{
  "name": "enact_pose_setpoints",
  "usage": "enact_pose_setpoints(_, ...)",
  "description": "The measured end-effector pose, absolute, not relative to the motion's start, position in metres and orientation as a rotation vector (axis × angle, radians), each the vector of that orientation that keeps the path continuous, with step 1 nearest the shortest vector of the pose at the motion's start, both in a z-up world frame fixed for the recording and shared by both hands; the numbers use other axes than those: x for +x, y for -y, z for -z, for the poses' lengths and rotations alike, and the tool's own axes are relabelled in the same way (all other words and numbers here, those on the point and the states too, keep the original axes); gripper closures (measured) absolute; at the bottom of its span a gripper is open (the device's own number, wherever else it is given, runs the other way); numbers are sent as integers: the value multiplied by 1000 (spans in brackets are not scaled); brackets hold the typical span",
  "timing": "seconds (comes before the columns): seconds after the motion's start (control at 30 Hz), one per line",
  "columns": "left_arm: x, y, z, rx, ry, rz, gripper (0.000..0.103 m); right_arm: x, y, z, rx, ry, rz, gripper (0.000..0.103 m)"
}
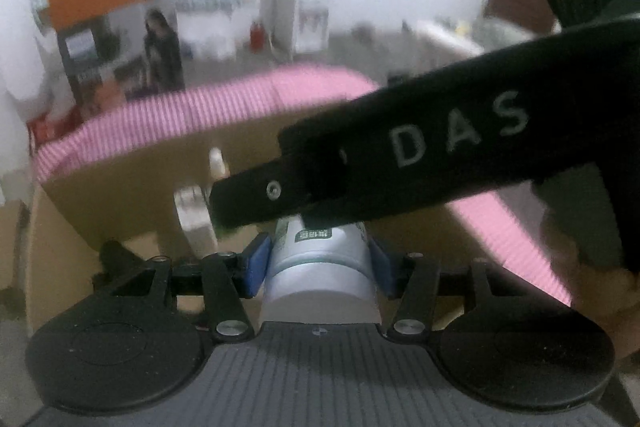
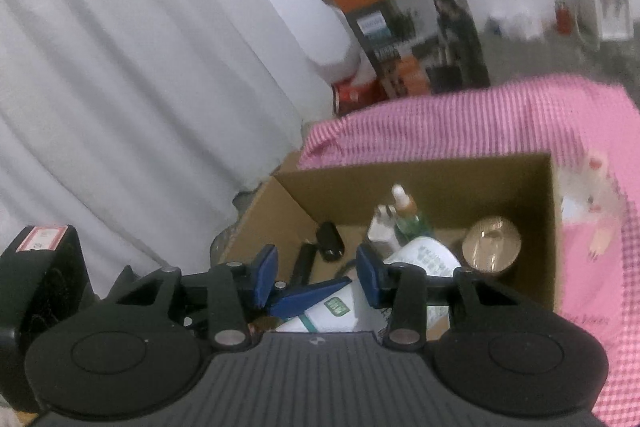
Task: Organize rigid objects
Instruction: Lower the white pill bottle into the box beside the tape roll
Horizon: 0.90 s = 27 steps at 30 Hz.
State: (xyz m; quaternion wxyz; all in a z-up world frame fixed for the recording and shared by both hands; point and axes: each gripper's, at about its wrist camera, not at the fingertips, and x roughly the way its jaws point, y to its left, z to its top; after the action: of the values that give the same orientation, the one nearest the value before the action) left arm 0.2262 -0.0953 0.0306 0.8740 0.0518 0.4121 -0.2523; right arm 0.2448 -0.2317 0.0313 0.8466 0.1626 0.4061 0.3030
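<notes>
Working left to right: your left gripper [image 1: 320, 259] has its jaws pressed on a white bottle [image 1: 320, 267] with a green label, the blue pads squeezing its round sides just below the shoulder. It hangs over the open cardboard box [image 1: 120, 195], whose far side is draped with pink checked cloth [image 1: 224, 99].

The bottle looks like rigid, smooth plastic, so it may slip or swivel between flat pads. Its weight depends on how full it is, which you cannot tell from here. A hold low across the widest part of the body, square to the axis, should be the steadiest.

To the right, your right gripper [image 2: 316, 277] is over the same box with its jaws partly apart and empty; nothing sits between the pads. Below it lie a small spray bottle [image 2: 406, 213], a white plug [image 2: 382, 227] and a gold-lidded jar [image 2: 492, 245], so set things down gently.
</notes>
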Motion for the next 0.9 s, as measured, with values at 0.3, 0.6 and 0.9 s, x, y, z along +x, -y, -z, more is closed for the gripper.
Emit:
enact_pose_setpoints(0.3,272,101,-15,269,-1148,609,50,264,243,-8,378,-900,-627,56)
enact_pose_setpoints(0.6,275,130,-7,419,-1295,633,50,271,265,-10,396,-858,-567,56)
enact_pose_setpoints(0.9,288,141,-5,470,-1333,620,49,276,298,-12,457,-795,-508,53)
